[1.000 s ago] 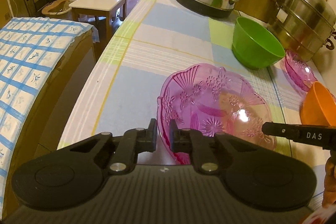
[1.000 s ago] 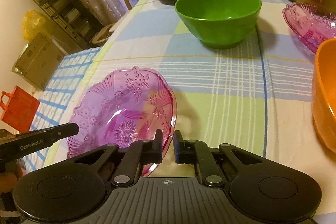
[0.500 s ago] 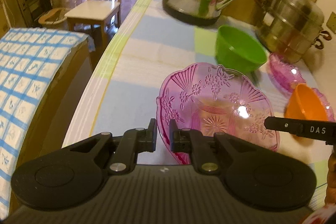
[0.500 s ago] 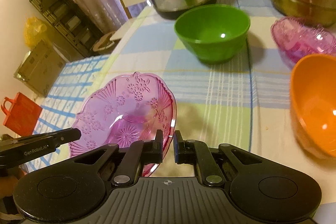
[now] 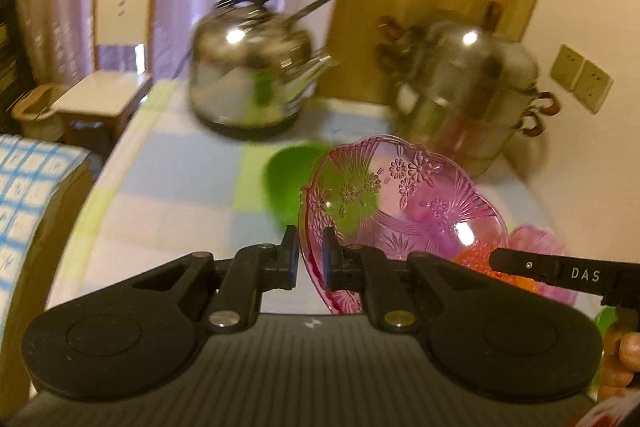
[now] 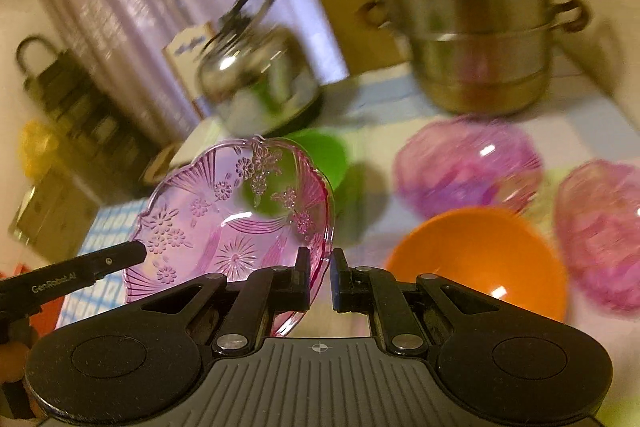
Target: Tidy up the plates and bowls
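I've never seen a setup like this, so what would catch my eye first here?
The pink patterned glass plate, held up above the table, pinched at opposite rim edges by the left tool and right tool. Behind it stand a shiny kettle and a stacked steel steamer; an orange bowl sits lower right.

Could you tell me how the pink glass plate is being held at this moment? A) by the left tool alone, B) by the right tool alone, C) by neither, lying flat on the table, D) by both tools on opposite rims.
D: the left tool and the right tool each pinch a rim of the pink glass plate, opposite each other.
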The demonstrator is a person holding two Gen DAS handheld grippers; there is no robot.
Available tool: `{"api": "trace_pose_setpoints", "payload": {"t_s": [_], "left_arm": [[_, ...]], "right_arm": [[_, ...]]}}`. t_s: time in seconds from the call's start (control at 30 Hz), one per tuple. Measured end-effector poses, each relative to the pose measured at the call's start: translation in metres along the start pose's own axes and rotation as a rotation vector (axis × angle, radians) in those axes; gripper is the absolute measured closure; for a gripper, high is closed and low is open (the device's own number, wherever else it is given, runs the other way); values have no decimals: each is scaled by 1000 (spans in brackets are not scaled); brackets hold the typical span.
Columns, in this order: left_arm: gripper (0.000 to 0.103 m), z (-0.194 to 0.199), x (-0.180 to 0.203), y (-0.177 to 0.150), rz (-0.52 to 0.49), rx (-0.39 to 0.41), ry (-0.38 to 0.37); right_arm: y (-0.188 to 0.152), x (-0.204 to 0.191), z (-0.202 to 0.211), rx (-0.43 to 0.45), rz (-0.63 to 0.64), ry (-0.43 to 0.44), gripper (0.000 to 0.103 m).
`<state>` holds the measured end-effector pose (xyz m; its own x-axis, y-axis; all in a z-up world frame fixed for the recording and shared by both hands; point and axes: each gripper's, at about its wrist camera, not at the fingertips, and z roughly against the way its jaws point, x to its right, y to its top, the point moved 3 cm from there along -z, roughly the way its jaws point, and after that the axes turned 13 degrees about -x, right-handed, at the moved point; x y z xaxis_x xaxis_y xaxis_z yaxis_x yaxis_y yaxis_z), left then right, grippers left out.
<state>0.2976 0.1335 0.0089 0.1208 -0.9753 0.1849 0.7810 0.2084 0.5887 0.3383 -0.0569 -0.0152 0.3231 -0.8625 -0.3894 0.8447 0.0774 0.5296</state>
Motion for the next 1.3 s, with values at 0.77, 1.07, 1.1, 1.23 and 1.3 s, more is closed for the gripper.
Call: {"api": "trace_pose_setpoints", "payload": {"t_s": [0.77, 1.07, 1.1, 1.23, 1.3], "left_arm": [[93, -136, 113, 75, -116, -31, -136], [93, -172, 111, 73, -115, -57, -123], [93, -176, 111, 72, -117, -60, -120], [93, -191, 110, 67, -117, -81, -111], [93, -198, 111, 64, -113, -89, -106]], "right_arm": [[74, 135, -6, 90, -144, -186, 93], [80, 158, -43, 37, -165, -201, 93], [79, 159, -46, 32, -160, -203, 93], [76, 165, -60, 11, -141, -219, 93], [75, 167, -64, 4, -142, -225, 93]]}}
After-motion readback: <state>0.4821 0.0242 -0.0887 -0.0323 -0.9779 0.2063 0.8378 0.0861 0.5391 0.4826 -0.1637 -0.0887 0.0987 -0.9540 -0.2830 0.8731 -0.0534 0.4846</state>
